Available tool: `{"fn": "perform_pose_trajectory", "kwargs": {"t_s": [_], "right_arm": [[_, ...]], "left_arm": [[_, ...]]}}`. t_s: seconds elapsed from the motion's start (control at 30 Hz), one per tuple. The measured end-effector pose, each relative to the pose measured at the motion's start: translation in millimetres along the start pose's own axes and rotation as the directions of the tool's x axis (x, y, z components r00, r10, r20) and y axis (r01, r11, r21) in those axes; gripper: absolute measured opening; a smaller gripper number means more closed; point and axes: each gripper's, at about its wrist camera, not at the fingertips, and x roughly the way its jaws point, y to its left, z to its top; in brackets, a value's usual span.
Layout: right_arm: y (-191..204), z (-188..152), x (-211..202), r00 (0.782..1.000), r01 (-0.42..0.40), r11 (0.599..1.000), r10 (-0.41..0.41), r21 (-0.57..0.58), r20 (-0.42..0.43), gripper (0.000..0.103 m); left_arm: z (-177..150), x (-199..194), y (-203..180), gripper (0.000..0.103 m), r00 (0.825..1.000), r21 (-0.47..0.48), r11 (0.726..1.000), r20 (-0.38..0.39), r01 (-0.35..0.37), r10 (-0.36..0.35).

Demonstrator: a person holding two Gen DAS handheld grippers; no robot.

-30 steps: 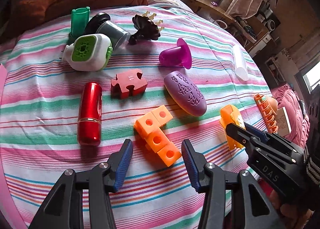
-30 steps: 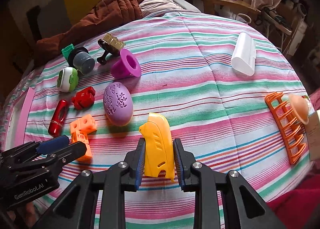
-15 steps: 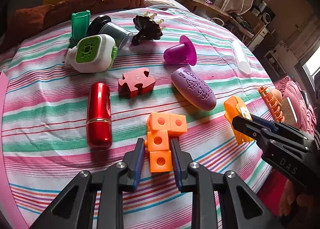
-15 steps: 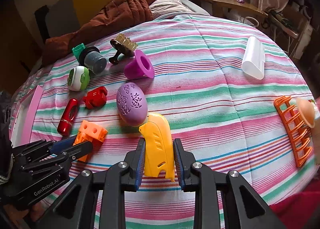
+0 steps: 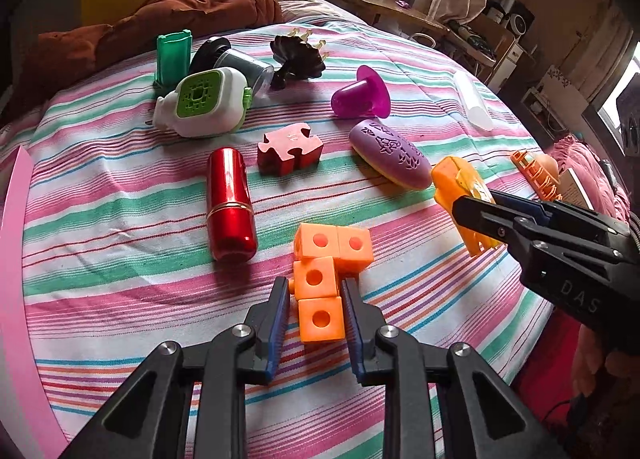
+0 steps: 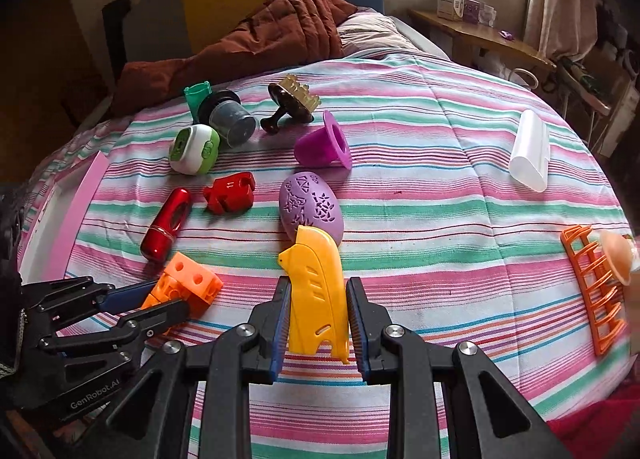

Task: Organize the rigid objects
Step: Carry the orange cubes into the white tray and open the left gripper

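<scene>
**Gripping Two Plastic Pieces Over Striped Bed**

Bed (image 5: 100, 219): soft striped cover, objects scattered across it.

Yellow shell (image 6: 316, 299): clamped by the right gripper (image 6: 318, 313) across its long sides, beside the purple oval (image 6: 312, 203). Judged light, stiff, smooth; may slip if tilted.

Orange blocks (image 5: 326, 271): left gripper (image 5: 318, 311) closed on the nearest cube's flat faces. Judged light and rigid; joints could separate.

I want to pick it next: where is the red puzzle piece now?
In the left wrist view the puzzle piece lies mid-bed, between the red tube and the purple oval.
</scene>
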Motion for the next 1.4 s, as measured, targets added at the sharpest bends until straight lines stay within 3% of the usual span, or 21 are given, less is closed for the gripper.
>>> {"fn": "perform_pose_trajectory", "kwargs": {"t_s": [0.43, 0.73, 1.03, 1.4], "right_arm": [[18.7, -5.8, 0.7, 0.998, 0.058, 0.993, -0.057, -0.100, 0.016, 0.027], [27.1, -8.1, 0.7, 0.997, 0.072, 0.987, -0.067, -0.143, 0.040, 0.027], [36.5, -12.5, 2.4, 0.998, 0.032, 0.987, -0.022, -0.158, 0.060, 0.027], [53.5, -11.7, -15.4, 0.991, -0.002, 0.988, 0.023, -0.157, 0.131, 0.027]], "left_arm": [[-11.1, -43.5, 19.0, 0.025, 0.993, -0.059, 0.996, 0.097, 0.070, -0.064], [-16.7, -75.0, 46.1, 0.025, 0.985, -0.098, 0.993, 0.167, 0.070, -0.053], [-16.9, -101.5, 122.4, 0.025, 0.973, -0.236, 0.972, 0.219, -0.017, 0.071], [-19.6, -93.3, 241.4, 0.025, 0.957, -0.415, 0.891, 0.131, -0.184, 0.259]]}}
